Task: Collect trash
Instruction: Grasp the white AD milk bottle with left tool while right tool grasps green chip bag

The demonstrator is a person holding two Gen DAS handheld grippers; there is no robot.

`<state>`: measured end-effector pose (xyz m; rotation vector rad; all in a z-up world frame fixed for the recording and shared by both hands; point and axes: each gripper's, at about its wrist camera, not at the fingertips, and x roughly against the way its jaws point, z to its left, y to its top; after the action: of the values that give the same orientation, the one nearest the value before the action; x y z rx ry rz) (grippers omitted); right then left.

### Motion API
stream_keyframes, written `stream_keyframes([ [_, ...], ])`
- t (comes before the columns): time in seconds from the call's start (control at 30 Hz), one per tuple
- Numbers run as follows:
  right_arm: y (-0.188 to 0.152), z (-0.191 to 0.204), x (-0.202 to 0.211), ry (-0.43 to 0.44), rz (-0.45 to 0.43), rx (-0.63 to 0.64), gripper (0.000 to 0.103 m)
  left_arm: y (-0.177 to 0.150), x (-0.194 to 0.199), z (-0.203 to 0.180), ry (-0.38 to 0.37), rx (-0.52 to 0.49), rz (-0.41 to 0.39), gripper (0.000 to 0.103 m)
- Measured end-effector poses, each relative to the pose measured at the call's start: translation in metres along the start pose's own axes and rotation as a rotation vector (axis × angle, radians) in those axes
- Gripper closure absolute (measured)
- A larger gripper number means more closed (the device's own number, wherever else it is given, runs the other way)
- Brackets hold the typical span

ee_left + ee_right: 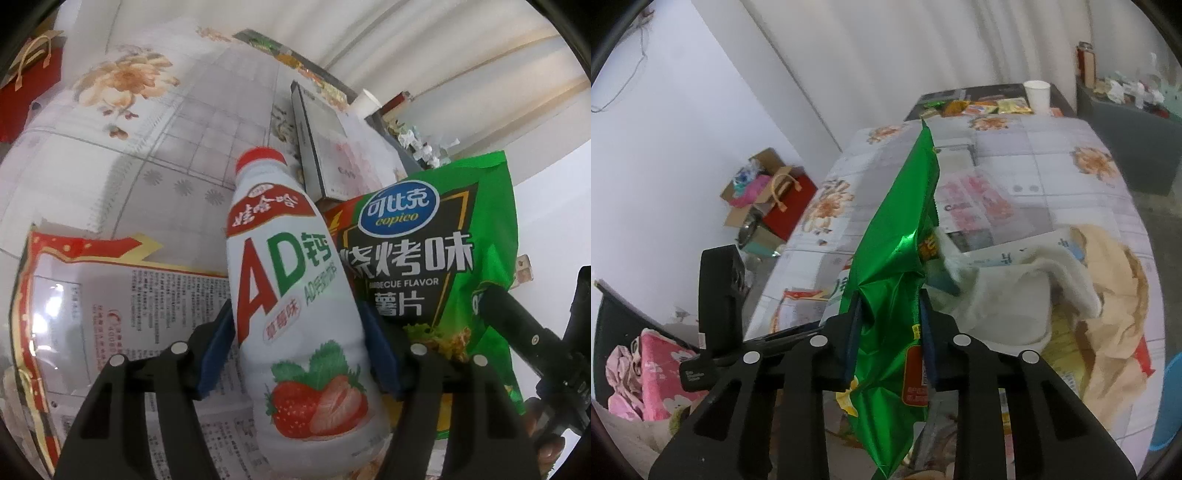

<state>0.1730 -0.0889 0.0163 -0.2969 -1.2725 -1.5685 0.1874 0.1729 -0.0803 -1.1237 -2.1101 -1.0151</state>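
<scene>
Looking along the left gripper (pixel 299 354), you are holding the yoghurt drink bottle (pixel 299 295) by its lower body, the blue pads (pixel 218 354) sitting against its sides above the printed papers (pixel 110 314) on the table. It is reading as a smooth, rigid plastic bottle, probably slippery; you are gripping the widest part, which I judge the soundest hold. The green crisp bag (pixel 443 258) is standing just beside it.

Looking along the right gripper (pixel 888 347), you are pinching that crisp bag (pixel 894 258) between narrow jaws, edge-on and upright over the floral tablecloth (pixel 1052 162). It is behaving as light, crinkled foil, likely to slide; I judge a hold across the creased middle safest.
</scene>
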Motion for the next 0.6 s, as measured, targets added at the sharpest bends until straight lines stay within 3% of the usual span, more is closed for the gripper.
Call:
stream_keyframes([
  [0.6, -0.011, 0.020, 0.055, 0.084, -0.154, 0.049, 0.085, -0.013, 0.075, -0.018, -0.074, 0.012, -0.136, 0.042],
])
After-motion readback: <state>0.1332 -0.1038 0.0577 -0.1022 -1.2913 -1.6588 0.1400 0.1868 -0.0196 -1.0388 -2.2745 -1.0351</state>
